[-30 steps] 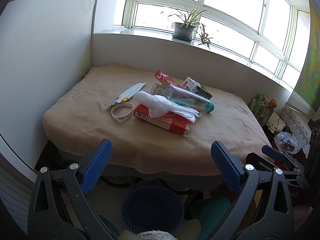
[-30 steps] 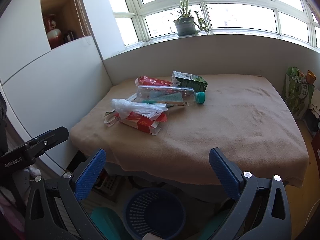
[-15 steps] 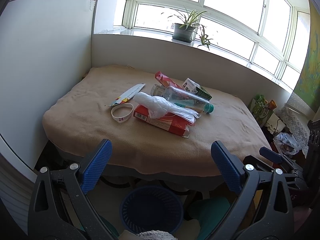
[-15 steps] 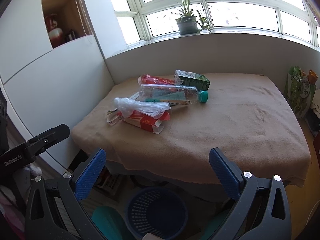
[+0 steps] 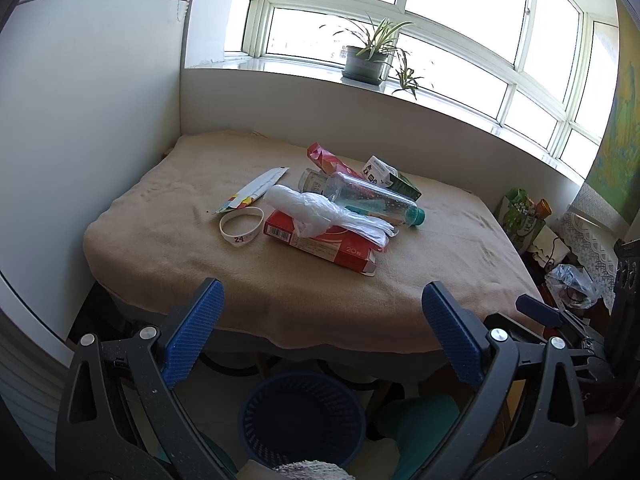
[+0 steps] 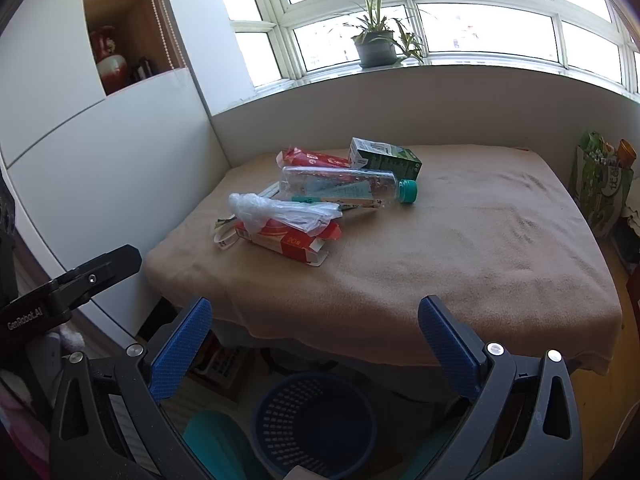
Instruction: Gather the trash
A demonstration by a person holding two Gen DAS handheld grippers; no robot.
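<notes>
"24" wristband point(image 5: 241, 226) beside "20" red carton point(image 5: 325, 242)

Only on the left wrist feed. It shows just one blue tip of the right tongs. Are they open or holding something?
Observer: Open. In their own view the right tongs have both blue pads spread wide with nothing between them, and they hang over the blue basket.
Operator: The green carton is half hidden behind the bottle for me. How does it lie?
Observer: On its side behind the clear bottle. The whole long face of the green carton shows, with its white end toward the red packet.
Operator: Anything fragile nearby that I'm missing?
Observer: A red vase stands in the open wooden shelf, above the white cabinet to the left of the table.
</notes>
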